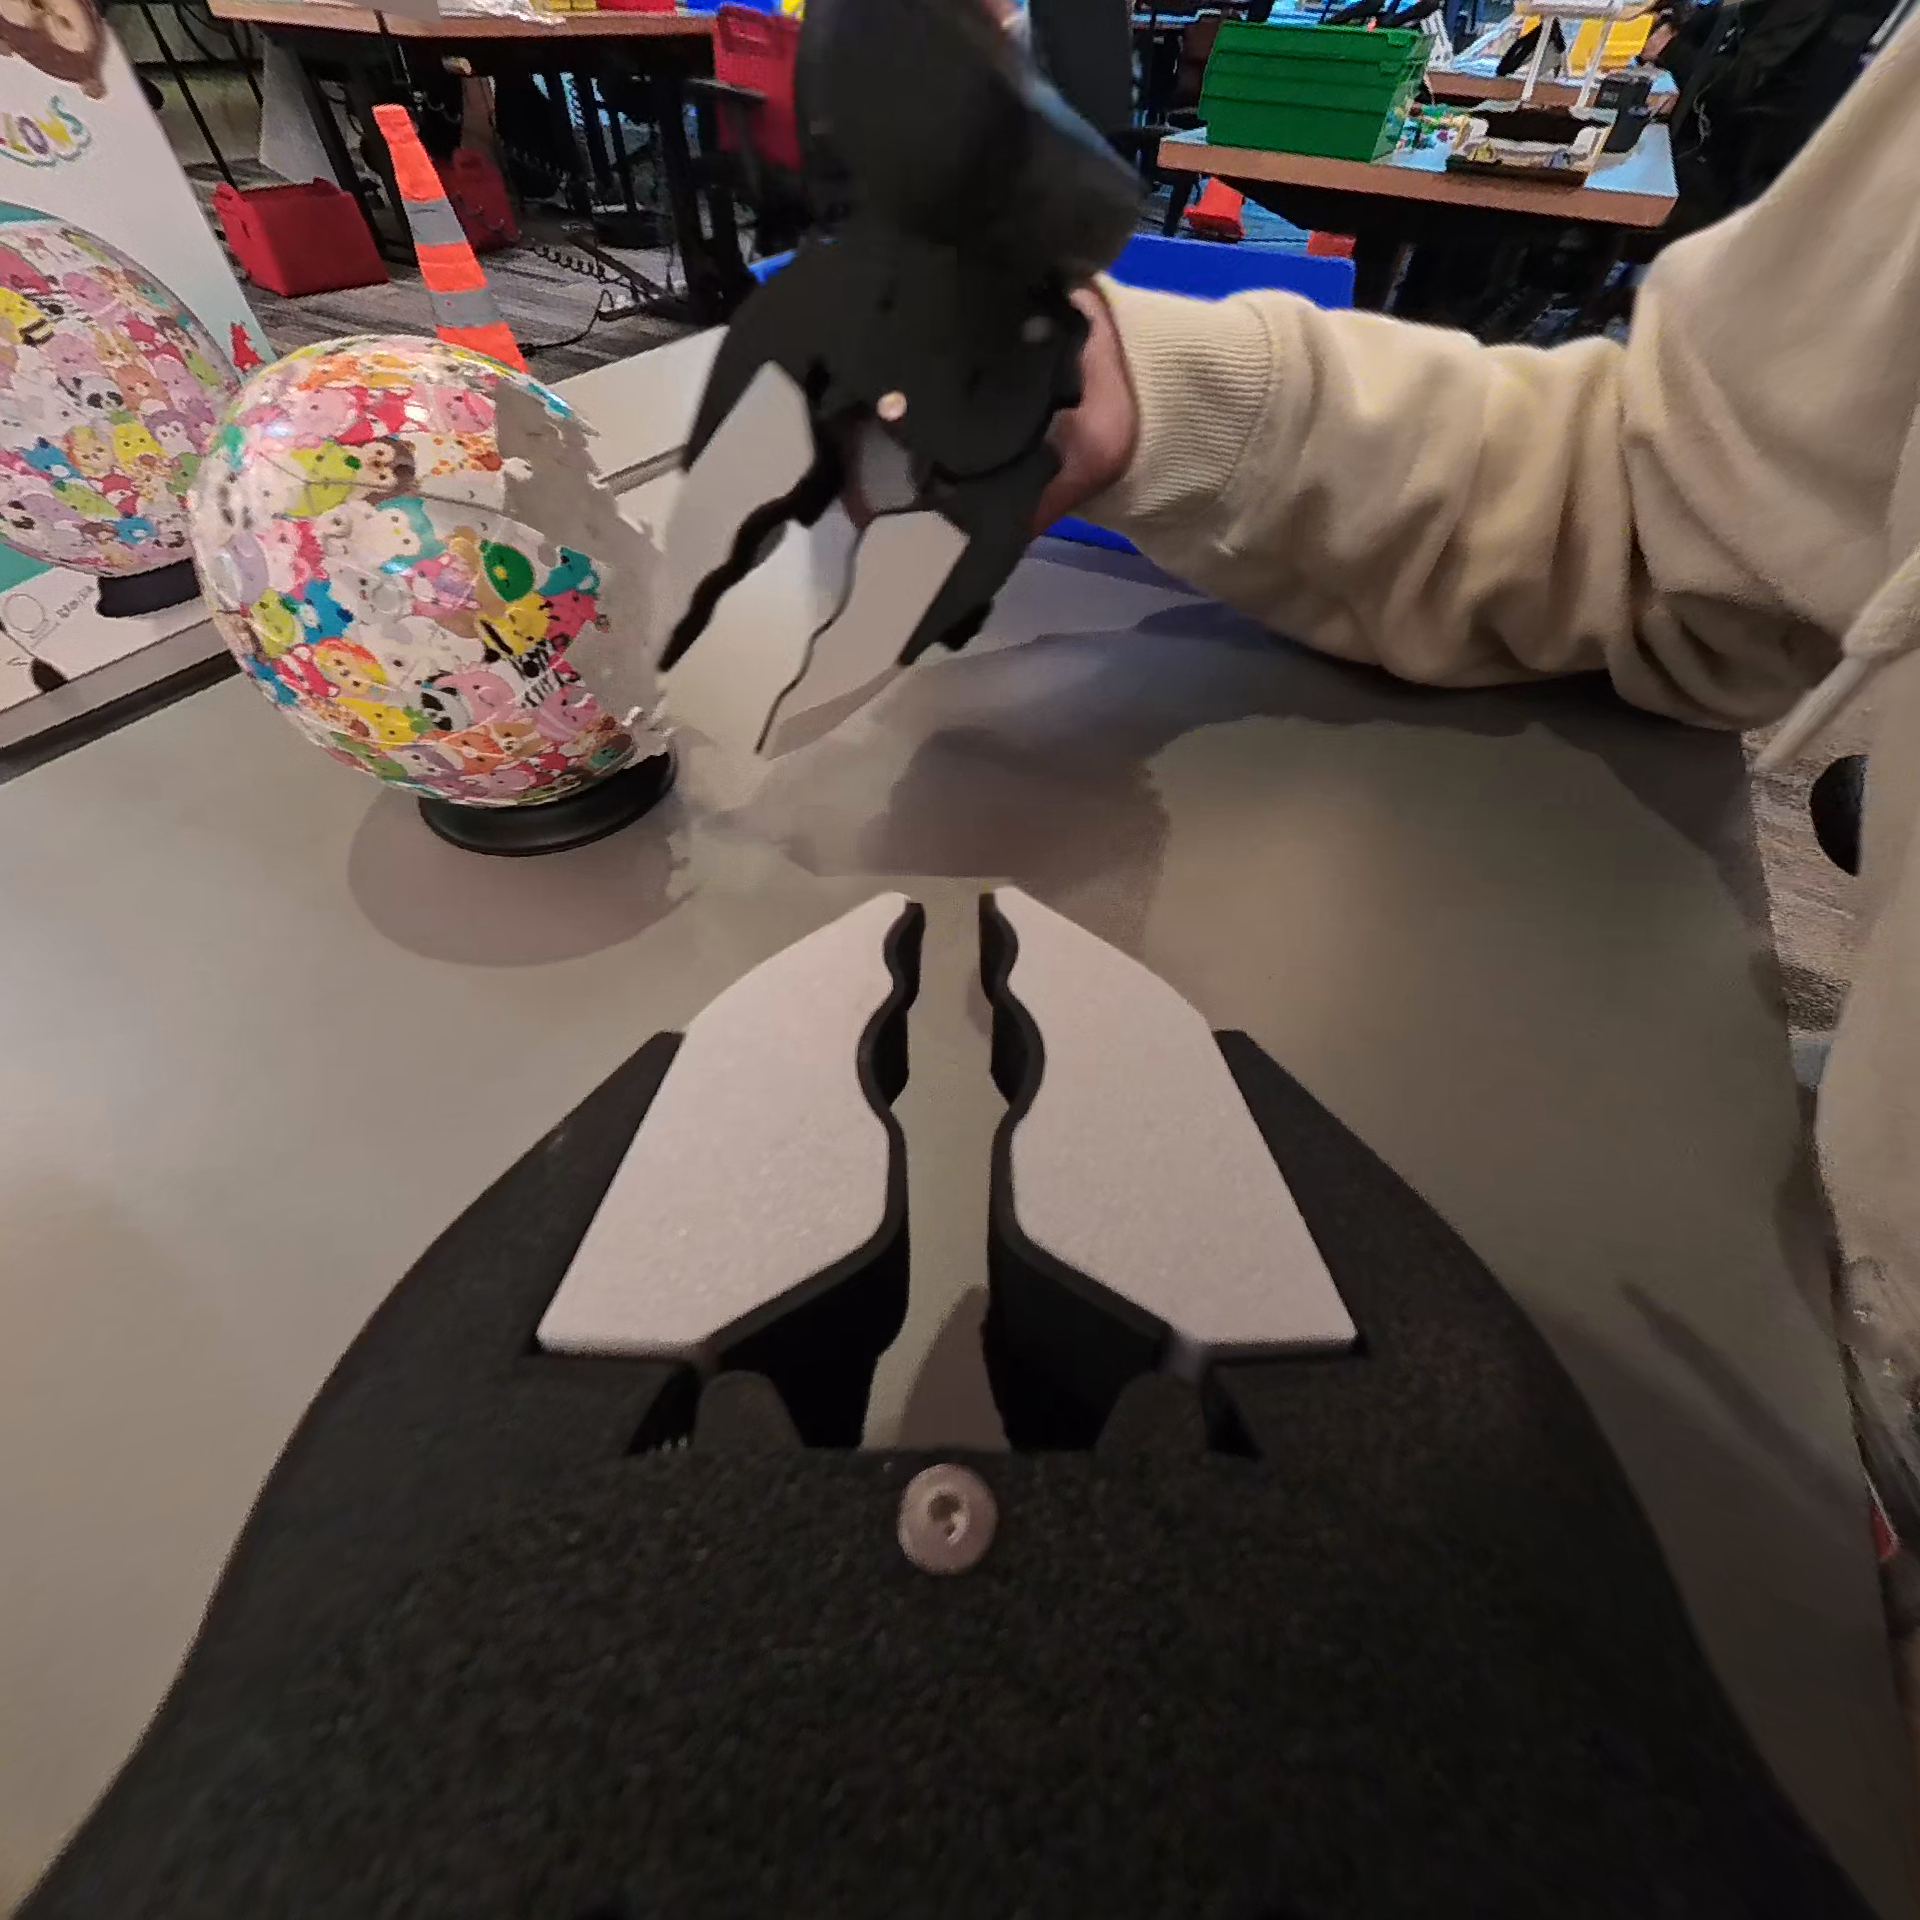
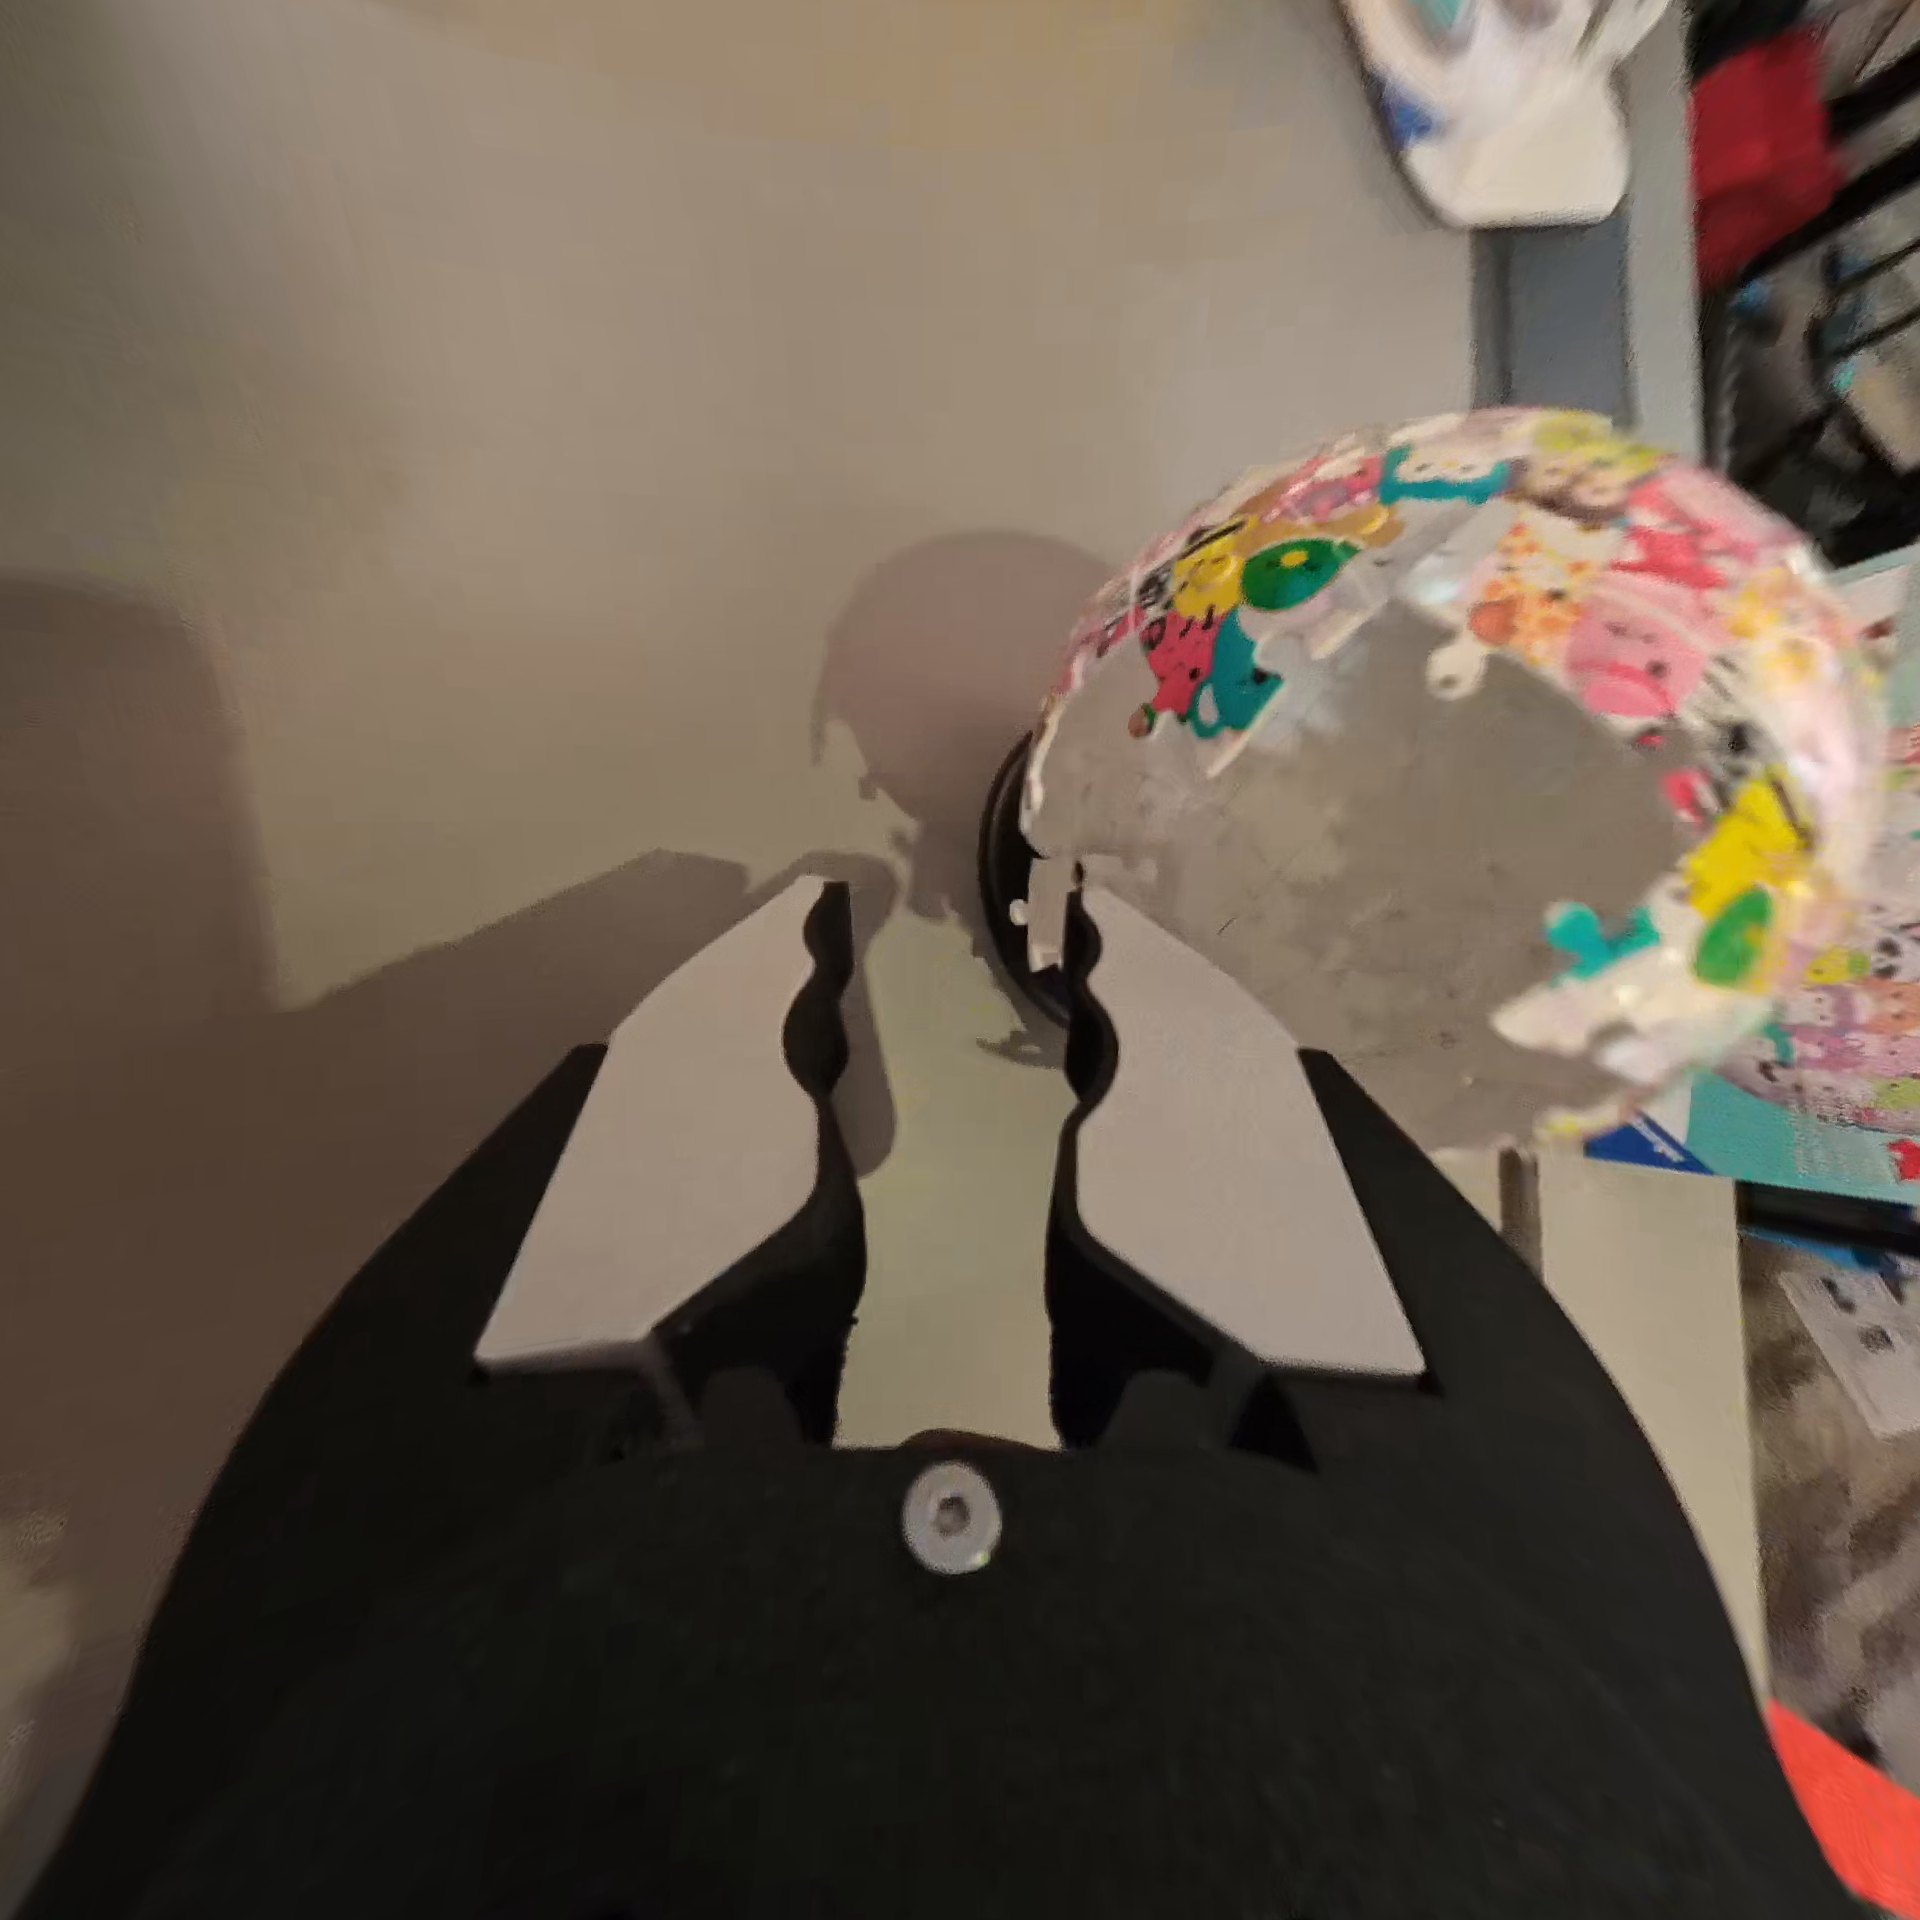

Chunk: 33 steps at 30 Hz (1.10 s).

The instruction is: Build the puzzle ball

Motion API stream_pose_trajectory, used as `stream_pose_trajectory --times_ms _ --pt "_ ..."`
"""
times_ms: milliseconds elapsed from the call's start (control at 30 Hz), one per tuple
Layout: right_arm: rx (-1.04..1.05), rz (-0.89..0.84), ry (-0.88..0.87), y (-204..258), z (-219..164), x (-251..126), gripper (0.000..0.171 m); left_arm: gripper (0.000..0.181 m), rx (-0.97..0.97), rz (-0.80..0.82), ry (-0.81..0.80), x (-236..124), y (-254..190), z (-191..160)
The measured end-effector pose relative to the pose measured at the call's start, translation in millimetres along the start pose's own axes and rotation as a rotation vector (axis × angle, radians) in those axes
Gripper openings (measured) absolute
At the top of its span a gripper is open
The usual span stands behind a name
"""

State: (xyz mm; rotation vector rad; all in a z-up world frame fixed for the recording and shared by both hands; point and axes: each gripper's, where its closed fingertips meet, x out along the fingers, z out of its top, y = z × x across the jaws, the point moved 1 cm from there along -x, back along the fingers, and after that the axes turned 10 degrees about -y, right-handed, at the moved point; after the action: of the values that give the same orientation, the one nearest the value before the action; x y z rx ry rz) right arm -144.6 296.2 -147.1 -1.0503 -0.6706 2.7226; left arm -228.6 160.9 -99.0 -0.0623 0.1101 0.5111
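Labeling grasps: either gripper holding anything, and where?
Nothing held. Left gripper and right gripper are both open and empty; the puzzle ball sits on its stand.

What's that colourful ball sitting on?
The ball rests on a round black stand on the grey table. Where they meet is hidden by the ball's curve.

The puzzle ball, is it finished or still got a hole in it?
Unfinished. The puzzle ball on its black stand has a large jagged opening exposing its plain inside.

Puzzle ball (image 1: 416,582) on stand (image 1: 551,805), box (image 1: 73,364) behind.
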Motion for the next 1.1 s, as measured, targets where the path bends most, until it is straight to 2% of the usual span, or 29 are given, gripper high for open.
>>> stream_pose_trajectory --times_ms 100,167,233,300,367,400,467,500,533,567,633,667,767,833,900,967,1033,1100 --pt "0.134 -0.026 -0.188 3.8 11.0 -19.9 0.041 0.010 -0.013 0.015 -0.008 -2.2 4.1 2.0" --pt "0.255 -0.041 -0.350 8.1 23.5 -31.0 0.055 0.010 -0.024 0.019 -0.010 -2.1 3.4 4.3" --pt "0.386 -0.027 -0.509 11.9 36.4 -43.5 0.071 0.010 -0.027 0.020 -0.017 -3.7 -1.7 9.3" --pt "0.514 -0.014 -0.660 14.6 49.4 -56.5 0.100 0.010 -0.010 0.032 -0.019 -8.6 -9.0 15.2" --pt "0.661 0.001 -0.701 23.1 53.3 -63.2 0.124 0.010 0.003 0.045 -0.029 -16.5 -19.5 22.0" --pt "0.722 0.015 -0.687 29.1 54.1 -66.3 0.123 0.010 -0.004 0.046 -0.032 -21.3 -26.5 24.8" --pt "0.827 0.033 -0.656 39.5 57.0 -75.5 0.097 0.010 -0.022 0.055 -0.044 -33.1 -41.3 28.9" --pt "0.868 0.101 -0.641 50.2 62.7 -81.2 0.094 0.010 -0.026 0.056 -0.046 -39.4 -49.4 29.6" --pt "0.879 0.166 -0.604 61.6 67.5 -86.6 0.097 0.011 -0.028 0.055 -0.040 -45.7 -57.9 28.9" --pt "0.881 0.174 -0.521 69.7 65.5 -90.1 0.096 0.011 -0.026 0.061 -0.036 -52.3 -66.0 28.4" --pt "0.830 0.144 -0.373 83.0 60.1 -99.1 0.097 0.011 -0.015 0.069 -0.044 -65.7 -83.8 29.4" --pt "0.821 0.112 -0.356 84.8 62.1 -105.7 0.093 0.011 -0.011 0.070 -0.050 -72.2 -93.4 30.3" --pt "0.792 -0.013 -0.480 78.4 74.8 -125.0 0.083 0.011 -0.010 0.080 -0.073 -90.4 -119.1 30.9" --pt "0.793 -0.155 -0.563 67.5 67.3 -128.3 0.075 0.011 -0.032 0.075 -0.074 -100.9 -133.7 28.6" --pt "0.851 -0.198 -0.520 71.0 52.7 -120.2 0.069 0.011 -0.048 0.069 -0.064 -111.0 -145.0 24.5" --pt "0.717 -0.193 -0.391 76.3 35.4 -108.8 0.081 0.011 -0.042 0.076 -0.058 -120.8 -151.2 20.0" --pt "0.491 -0.202 -0.244 72.5 17.7 -95.7 0.087 0.012 -0.041 0.086 -0.049 -129.4 -155.1 17.2" --pt "0.301 -0.134 -0.120 70.0 7.5 -78.9 0.091 0.012 -0.035 0.096 -0.065 -136.7 -157.5 18.8"
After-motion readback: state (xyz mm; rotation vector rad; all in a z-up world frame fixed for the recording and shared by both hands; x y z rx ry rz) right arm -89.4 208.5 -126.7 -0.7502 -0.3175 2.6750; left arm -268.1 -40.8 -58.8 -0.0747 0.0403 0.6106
